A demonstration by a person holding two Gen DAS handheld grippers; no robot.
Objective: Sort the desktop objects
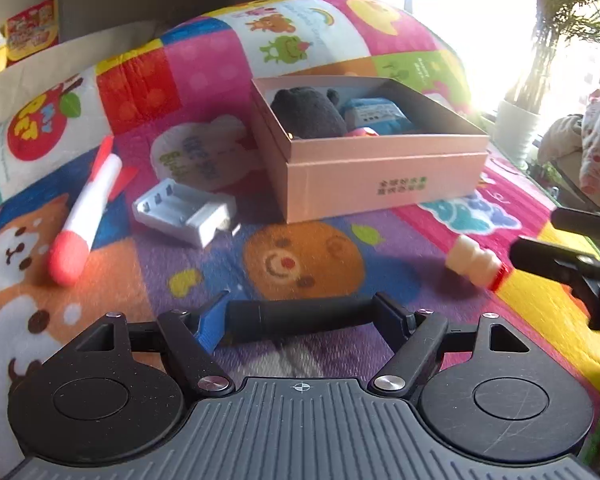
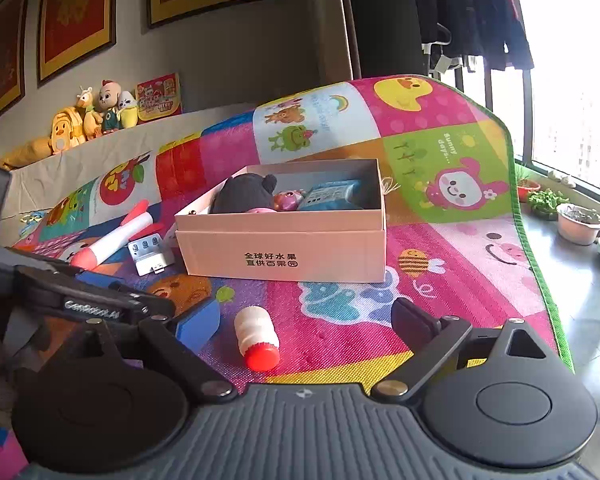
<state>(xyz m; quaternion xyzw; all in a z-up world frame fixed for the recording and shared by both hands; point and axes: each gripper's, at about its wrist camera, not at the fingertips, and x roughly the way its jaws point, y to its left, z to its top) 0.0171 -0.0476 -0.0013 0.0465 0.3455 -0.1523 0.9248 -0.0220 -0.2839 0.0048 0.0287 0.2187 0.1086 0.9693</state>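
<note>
L gripper (image 1: 300, 308) is clamped on a black cylinder (image 1: 300, 320) lying crosswise on the mat (image 1: 340, 240), pads at both ends, prob. so it lifts level; R gripper (image 2: 304, 320) is spread wide, nothing gripped, w/ the small bottle (image 2: 256, 336) on its side just ahead, lined up for pickup; pink box (image 2: 280, 256) sits farther back, already part-filled; rocket (image 1: 88, 208) & charger (image 1: 184, 212) wait far left.
</note>
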